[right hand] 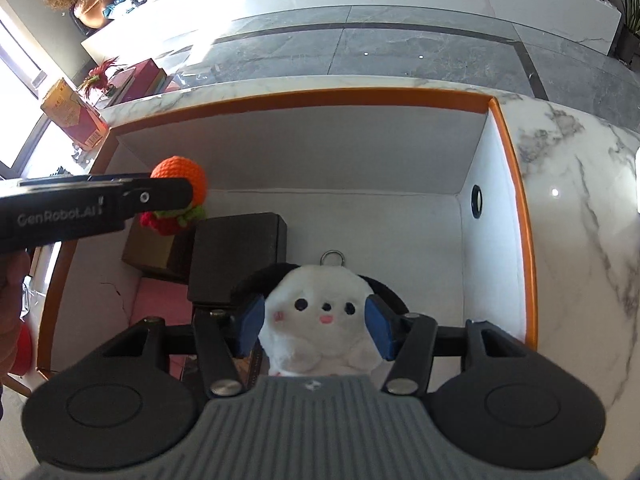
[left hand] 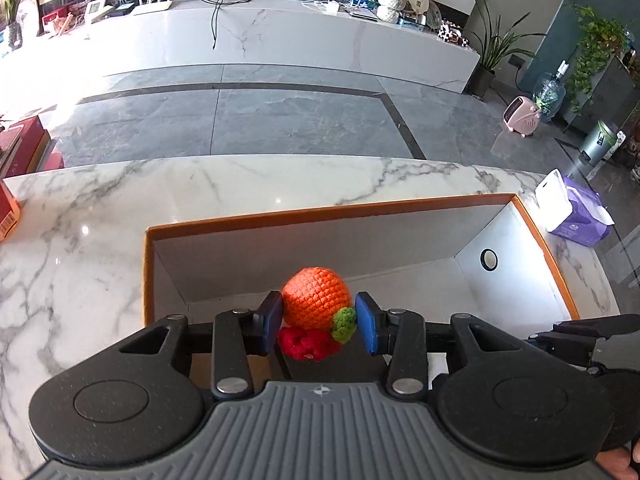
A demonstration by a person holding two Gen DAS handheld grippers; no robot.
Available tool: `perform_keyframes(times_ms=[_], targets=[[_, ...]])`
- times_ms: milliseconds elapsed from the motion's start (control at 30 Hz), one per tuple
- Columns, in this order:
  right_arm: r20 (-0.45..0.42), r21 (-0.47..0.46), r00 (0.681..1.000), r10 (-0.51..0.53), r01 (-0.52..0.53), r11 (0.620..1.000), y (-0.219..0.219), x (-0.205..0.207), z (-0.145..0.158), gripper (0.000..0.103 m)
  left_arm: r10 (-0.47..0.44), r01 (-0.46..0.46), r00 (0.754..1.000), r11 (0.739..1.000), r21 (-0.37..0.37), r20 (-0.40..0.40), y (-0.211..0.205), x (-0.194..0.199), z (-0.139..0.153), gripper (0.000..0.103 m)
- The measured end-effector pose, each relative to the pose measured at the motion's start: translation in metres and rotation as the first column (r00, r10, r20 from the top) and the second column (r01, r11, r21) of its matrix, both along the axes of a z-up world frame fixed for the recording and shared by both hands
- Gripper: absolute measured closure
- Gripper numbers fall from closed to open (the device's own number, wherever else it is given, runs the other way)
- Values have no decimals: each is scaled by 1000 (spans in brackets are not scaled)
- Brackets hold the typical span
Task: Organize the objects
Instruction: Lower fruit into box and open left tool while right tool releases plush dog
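The left tool [left hand: 319, 328] clamps one crocheted orange toy [left hand: 316, 298], with red and green bits hanging beneath, over the orange-rimmed box [left hand: 320, 213]. The right tool [right hand: 316, 326] grips one white plush dog [right hand: 320, 316] inside that box, near two dark boxes [right hand: 236, 258], all on the marble desk [left hand: 80, 248].

the crocheted ball [left hand: 316, 298] is showing bright orange above green and red knitted bits, the plush dog [right hand: 320, 320] is looking white with black ears and pink cheeks, the box [left hand: 400, 210] is wearing an orange rim around white walls, and the countertop [left hand: 80, 240] is showing grey-veined white marble.
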State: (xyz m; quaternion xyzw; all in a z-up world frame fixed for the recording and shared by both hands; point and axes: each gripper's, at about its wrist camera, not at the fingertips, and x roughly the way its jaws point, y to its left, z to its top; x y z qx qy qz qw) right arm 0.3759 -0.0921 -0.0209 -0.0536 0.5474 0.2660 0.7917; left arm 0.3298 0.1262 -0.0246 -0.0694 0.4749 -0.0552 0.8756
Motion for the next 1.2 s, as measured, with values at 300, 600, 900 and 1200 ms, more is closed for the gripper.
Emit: perform_keyframes(times_ms=[300, 600, 900, 1200], targets=[[-159, 61, 987, -32, 42, 997, -14, 8, -10, 51, -39, 41, 999, 994, 103, -20, -16, 12, -21, 56], [-137, 66, 991, 2, 7, 998, -12, 2, -10, 50, -40, 40, 999, 981, 190, -1, -25, 15, -29, 52], [-135, 86, 991, 12, 0, 996, -15, 1, -13, 48, -12, 6, 999, 987, 162, 38, -14, 4, -16, 56], [-129, 94, 992, 11, 1, 996, -17, -1, -14, 46, -52, 37, 996, 980, 195, 70, -30, 14, -25, 90]])
